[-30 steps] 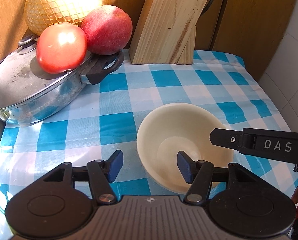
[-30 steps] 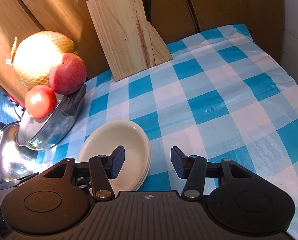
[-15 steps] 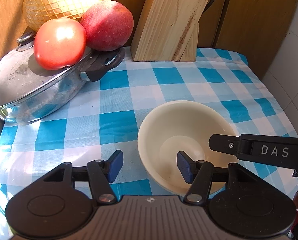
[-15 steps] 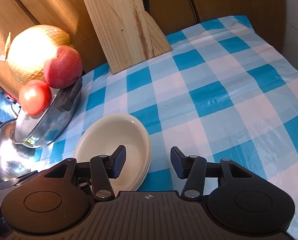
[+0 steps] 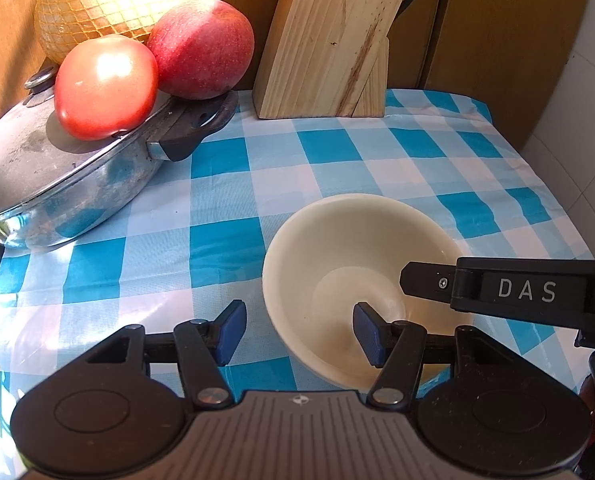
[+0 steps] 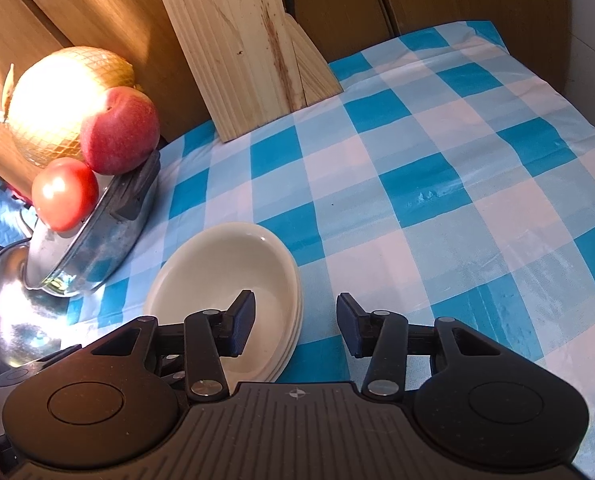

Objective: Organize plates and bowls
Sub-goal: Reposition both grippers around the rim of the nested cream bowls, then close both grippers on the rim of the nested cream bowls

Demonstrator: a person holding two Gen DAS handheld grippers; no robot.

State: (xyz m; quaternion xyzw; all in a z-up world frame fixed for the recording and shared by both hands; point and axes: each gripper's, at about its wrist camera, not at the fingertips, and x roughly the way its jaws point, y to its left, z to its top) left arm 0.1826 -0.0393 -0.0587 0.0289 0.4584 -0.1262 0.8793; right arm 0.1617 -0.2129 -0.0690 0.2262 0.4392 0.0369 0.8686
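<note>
Right gripper straddling the rim, closing in

My right gripper (image 6: 295,326) has been narrowing astride the stacked bowls' (image 6: 221,276) rim nearest me, pads not yet pressing; left gripper (image 5: 295,334) open astride the same rim.

A blue-checked tablecloth (image 6: 437,184) carries a cream bowl (image 5: 361,248), steel pan (image 5: 69,184) and knife block (image 5: 329,40).

Bowl (image 5: 349,248): cream, smooth, satin sheen, ceramic or plastic, cannot tell. Cloth (image 5: 377,160): glossy checked plastic, slightly wrinkled. Pot (image 5: 77,196): polished metal, scuffed; lid dull and stained. Block (image 5: 329,40): bare matt wood, visible grain. Pads (image 5: 229,330): matt blue, rubbery.
</note>
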